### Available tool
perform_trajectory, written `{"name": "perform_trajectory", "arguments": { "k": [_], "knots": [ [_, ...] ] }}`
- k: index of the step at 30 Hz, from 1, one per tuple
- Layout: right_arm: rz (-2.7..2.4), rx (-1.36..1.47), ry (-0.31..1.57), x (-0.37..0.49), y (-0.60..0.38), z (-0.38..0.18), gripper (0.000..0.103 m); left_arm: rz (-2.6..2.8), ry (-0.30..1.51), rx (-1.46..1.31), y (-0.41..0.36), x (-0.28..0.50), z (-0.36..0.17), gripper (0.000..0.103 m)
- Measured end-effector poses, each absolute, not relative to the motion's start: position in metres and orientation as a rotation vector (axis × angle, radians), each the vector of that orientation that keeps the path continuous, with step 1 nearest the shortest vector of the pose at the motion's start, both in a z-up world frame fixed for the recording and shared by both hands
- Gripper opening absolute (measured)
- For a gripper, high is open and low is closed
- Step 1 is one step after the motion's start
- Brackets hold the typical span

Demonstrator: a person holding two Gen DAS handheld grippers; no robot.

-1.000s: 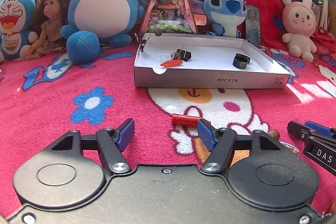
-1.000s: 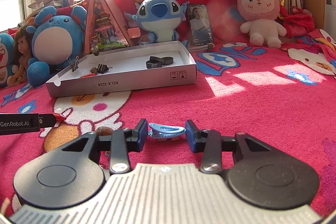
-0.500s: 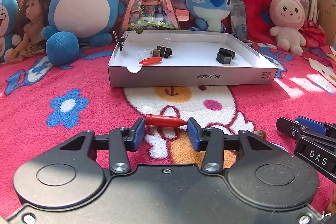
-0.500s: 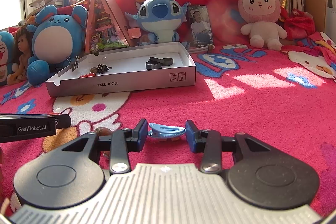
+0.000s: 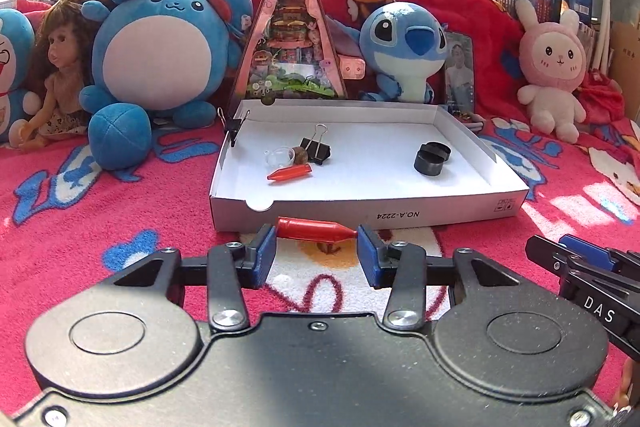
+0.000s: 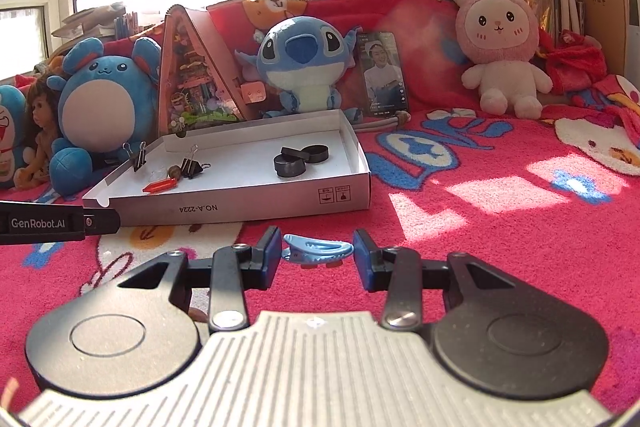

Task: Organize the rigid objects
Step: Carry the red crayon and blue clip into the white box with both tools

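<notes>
Red bullet-shaped piece (image 5: 316,229) lies crosswise before white box (image 5: 360,211).

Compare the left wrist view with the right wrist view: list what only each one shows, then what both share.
Only the left wrist view shows the left tongs shut end to end on a red bullet-shaped plastic piece.

Only the right wrist view shows the right tongs shut on a light blue plastic hair clip.

Both show the shallow white cardboard box holding a black metal binder clip, round black containers and a second red piece.
</notes>
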State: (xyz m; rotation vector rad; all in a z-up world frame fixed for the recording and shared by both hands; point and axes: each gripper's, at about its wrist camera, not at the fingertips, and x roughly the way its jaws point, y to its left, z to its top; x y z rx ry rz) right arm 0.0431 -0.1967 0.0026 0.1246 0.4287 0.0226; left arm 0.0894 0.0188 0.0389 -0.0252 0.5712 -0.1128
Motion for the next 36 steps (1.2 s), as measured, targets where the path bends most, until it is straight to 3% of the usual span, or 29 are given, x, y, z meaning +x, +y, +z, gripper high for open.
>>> {"name": "perform_trajectory", "arguments": {
  "k": [14,36],
  "knots": [
    [0.033,0.171,0.389,0.100,-0.207,0.028,0.045,-0.074,0.575,-0.071,0.018,0.140,0.057,0.042],
    [0.059,0.151,0.511,0.178,-0.200,0.013,0.045,0.006,0.660,-0.039,0.016,0.193,0.028,0.042]
  ]
}}
